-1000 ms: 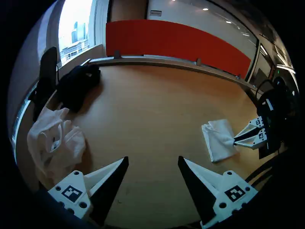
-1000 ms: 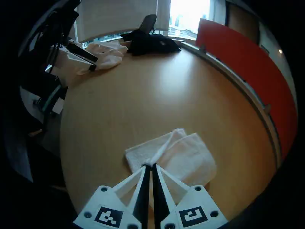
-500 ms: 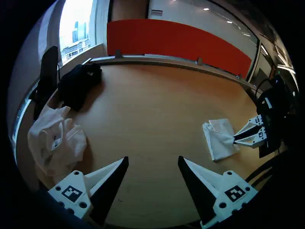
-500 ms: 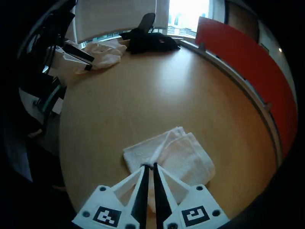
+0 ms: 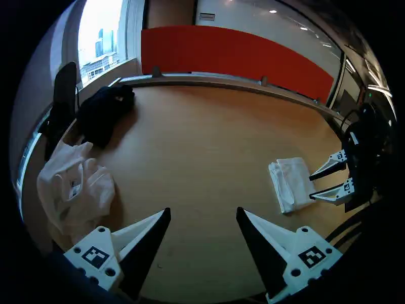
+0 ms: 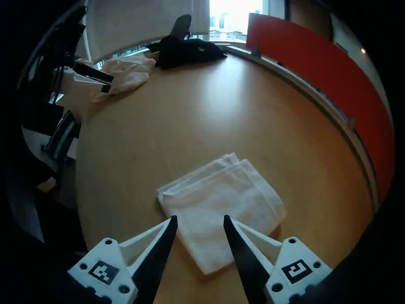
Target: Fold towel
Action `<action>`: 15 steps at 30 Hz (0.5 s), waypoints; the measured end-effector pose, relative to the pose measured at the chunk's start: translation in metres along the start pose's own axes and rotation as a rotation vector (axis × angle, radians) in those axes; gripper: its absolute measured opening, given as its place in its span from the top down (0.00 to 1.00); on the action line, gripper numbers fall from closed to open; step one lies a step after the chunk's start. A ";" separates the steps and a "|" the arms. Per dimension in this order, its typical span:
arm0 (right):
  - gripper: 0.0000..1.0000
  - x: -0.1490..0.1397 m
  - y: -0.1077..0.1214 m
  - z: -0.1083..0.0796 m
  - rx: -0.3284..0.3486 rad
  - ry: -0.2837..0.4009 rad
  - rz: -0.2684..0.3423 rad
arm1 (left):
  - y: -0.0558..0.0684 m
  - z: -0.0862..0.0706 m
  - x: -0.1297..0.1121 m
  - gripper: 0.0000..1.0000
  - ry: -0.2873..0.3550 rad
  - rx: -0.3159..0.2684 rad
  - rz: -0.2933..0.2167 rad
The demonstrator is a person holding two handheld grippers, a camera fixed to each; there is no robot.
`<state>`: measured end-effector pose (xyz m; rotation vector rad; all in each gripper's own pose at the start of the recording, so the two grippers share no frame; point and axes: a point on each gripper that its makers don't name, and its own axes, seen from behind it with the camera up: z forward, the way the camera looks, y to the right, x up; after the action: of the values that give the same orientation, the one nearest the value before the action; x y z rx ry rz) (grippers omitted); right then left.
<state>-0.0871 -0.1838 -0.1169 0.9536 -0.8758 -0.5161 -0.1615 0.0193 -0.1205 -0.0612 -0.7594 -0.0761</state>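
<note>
The white towel (image 6: 220,202) lies flat on the wooden table (image 6: 212,111), folded into a thick rectangle. Its stacked layer edges show along the upper left side. It sits diagonally at lower centre of the right gripper view.

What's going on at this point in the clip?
A person with two handheld grippers is folding a white towel on a wooden table. The towel lies folded flat. The right gripper sits open at its near edge, holding nothing; the left gripper, also open, is well off to the side.
</note>
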 end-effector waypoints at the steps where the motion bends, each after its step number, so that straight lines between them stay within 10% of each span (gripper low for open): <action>1: 0.30 -0.003 0.001 0.000 -0.003 -0.003 0.005 | 0.000 0.000 0.000 0.04 0.000 0.000 0.000; 15: 0.30 -0.051 0.004 -0.007 -0.037 -0.065 0.066 | 0.004 0.002 0.002 0.04 0.000 -0.005 0.002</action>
<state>-0.1102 -0.1415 -0.1360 0.8756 -0.9500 -0.5065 -0.1612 0.0233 -0.1182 -0.0665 -0.7591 -0.0755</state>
